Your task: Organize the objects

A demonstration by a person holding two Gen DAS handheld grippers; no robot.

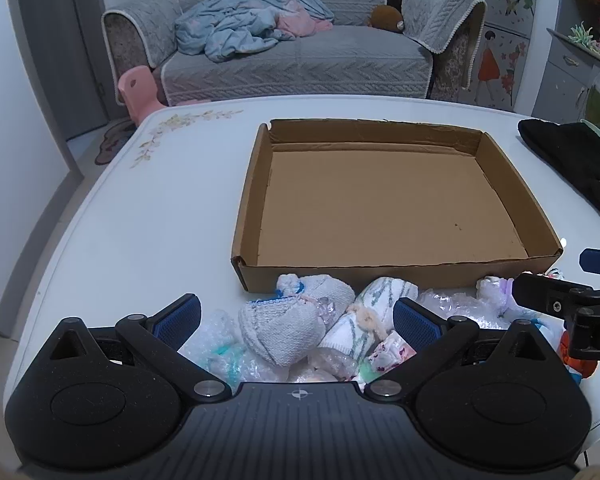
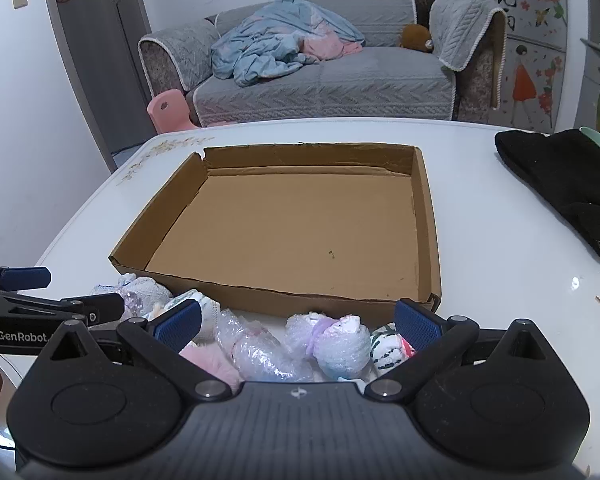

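While spread wide, each hand-held gripper [image 1: 297, 316] holds nothing

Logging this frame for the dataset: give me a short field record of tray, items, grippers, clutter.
tray: cardboard tray, nothing in it, on white table
items: rolled socks and bubble-wrapped bundles, piled outside the tray's near wall
left gripper: open, above the pile
right gripper: open, above the pile
clutter: black knit hat, right of tray

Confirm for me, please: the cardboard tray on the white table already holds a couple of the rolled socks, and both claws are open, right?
Not quite. The cardboard tray is empty; both wrist views show its floor bare. The rolled socks lie on the white table in front of it. Left claw and right claw are indeed open.
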